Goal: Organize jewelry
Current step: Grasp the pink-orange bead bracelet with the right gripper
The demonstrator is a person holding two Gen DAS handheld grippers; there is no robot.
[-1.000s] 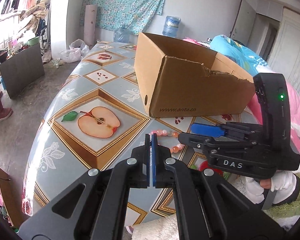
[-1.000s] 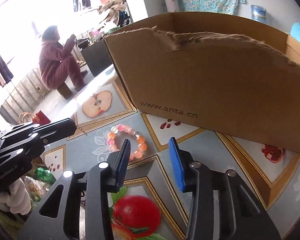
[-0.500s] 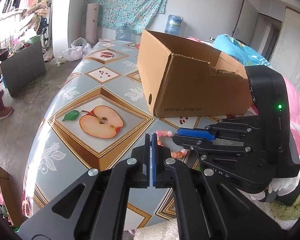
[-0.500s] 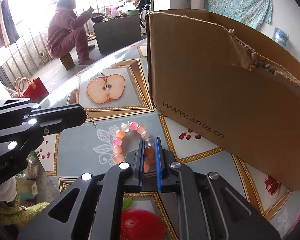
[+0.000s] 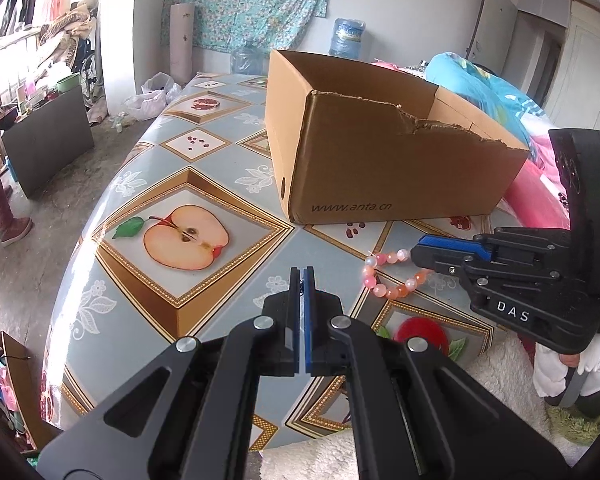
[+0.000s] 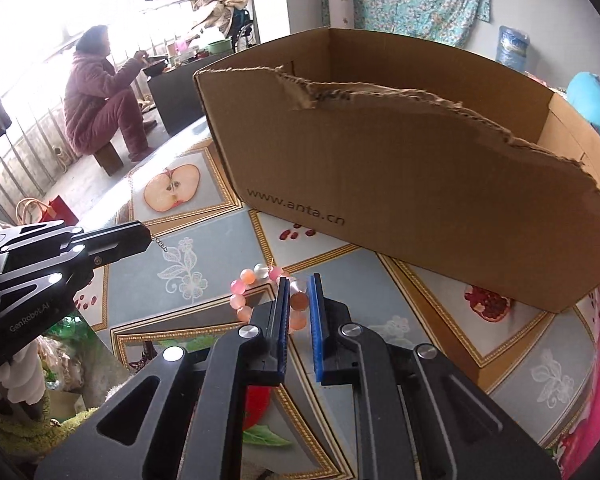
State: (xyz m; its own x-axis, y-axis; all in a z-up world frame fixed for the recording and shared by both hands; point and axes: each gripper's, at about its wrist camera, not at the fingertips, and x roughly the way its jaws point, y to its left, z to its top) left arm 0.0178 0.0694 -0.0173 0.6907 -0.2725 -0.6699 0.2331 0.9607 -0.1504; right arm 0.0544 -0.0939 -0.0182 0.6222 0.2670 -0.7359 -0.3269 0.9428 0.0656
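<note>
A pink and orange bead bracelet [image 6: 256, 292] hangs from my right gripper [image 6: 298, 292], whose blue pads are closed on its beads; it is lifted a little above the tablecloth. It also shows in the left wrist view [image 5: 384, 276], held by the right gripper [image 5: 420, 254]. My left gripper [image 5: 302, 276] is shut on a thin metal chain; a short end dangles from its tip in the right wrist view [image 6: 161, 243]. An open cardboard box [image 5: 380, 152] with a torn front wall stands just behind both grippers.
The table [image 5: 148, 312] has a fruit-patterned cloth and a rounded left edge. A person sits at the far left by a window [image 6: 100, 104]. Bedding [image 5: 480, 84] lies behind the box. Water jugs [image 5: 346, 36] stand by the far wall.
My right gripper, closed around the bracelet half a second ago, has lifted it off the cloth and drawn back to the right. My left gripper stays shut, nearly still.
</note>
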